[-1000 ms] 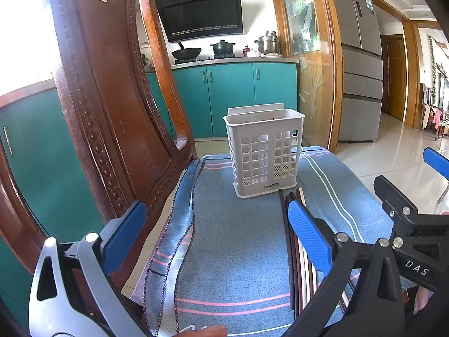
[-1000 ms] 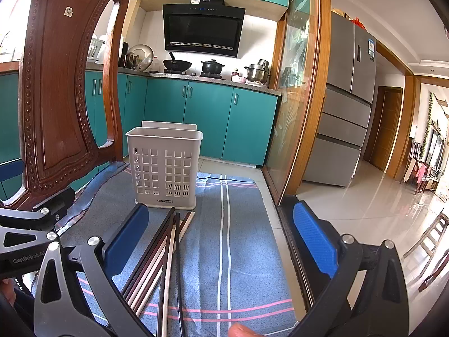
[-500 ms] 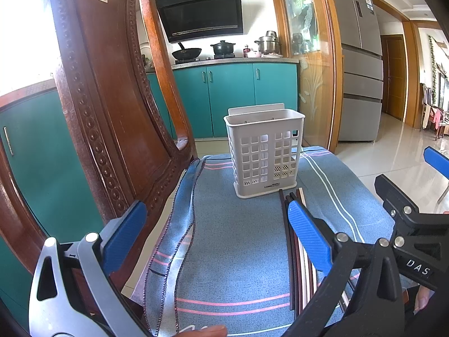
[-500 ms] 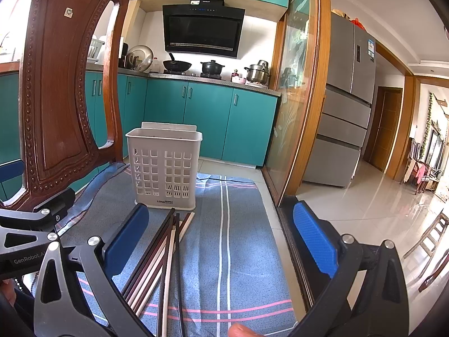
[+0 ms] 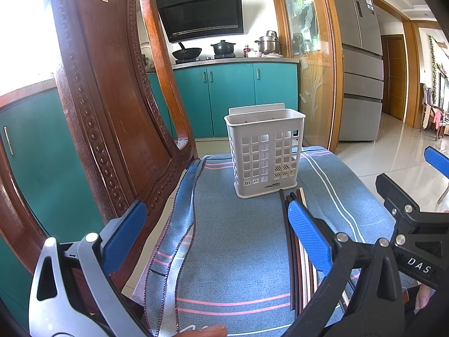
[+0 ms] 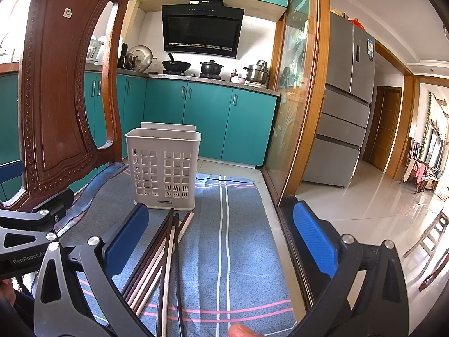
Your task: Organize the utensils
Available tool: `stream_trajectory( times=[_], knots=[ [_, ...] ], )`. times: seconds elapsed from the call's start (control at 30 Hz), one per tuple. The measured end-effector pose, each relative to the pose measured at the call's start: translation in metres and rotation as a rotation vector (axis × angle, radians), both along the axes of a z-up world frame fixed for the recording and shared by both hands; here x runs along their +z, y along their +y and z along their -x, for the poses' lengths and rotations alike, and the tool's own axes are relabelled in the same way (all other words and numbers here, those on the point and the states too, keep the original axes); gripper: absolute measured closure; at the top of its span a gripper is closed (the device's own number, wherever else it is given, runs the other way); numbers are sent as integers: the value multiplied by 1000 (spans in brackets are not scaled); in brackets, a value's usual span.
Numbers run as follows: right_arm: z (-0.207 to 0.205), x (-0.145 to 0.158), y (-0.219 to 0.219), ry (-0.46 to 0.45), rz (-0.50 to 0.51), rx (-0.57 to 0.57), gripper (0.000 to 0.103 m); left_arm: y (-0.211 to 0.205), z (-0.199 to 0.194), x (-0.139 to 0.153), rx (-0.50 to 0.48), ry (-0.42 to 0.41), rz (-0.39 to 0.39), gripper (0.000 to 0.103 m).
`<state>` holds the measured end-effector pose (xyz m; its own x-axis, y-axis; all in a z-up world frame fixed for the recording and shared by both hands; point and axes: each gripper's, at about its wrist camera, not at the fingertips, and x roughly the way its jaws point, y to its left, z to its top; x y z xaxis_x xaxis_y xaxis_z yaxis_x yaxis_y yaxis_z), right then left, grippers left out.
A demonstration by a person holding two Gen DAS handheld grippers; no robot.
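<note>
Carved dark-brown wooden chair back (image 5: 92, 112): stands upright at the far left, rising along the left edge of the cloth.
Left tongs (image 5: 216, 241): blue-padded fingers spread wide apart, nothing between them; they hover low over the near part of the cloth, and the right-hand pad overlaps the chopsticks in the left wrist view.
Blue woven cloth with pink and white stripes (image 5: 238, 238): covers the surface that carries everything; its left edge is folded and bunched beside the chair back.
White perforated plastic utensil basket (image 5: 265, 151): upright on the far part of the cloth, a flat back plate rising behind its rim; no utensil shows inside it.
Bundle of long dark-brown and pale wooden chopsticks (image 6: 165, 255): lying flat on the cloth just in front of the basket, tips fanned toward its base, near ends running under the tongs.
Right tongs (image 6: 221, 238): blue-padded fingers also wide apart and gripping nothing; the left pad sits just left of the chopsticks, the right pad is out past the cloth's right edge.
Teal kitchen cabinets (image 6: 204, 118): in the background behind the basket.
</note>
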<state>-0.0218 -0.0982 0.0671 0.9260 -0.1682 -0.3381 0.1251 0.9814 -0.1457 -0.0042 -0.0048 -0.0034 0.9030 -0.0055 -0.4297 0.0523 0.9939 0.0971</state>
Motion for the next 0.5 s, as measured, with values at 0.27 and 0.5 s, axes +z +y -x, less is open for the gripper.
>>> stream_trajectory(
  times=[0.27,0.5],
  knots=[
    [0,0,-3,1,-4,-3,2,2,-2,0,3,7,-2,3],
    [0,1,-4,0,1,-8,2,3,-2,0,5,13,-6,3]
  ],
)
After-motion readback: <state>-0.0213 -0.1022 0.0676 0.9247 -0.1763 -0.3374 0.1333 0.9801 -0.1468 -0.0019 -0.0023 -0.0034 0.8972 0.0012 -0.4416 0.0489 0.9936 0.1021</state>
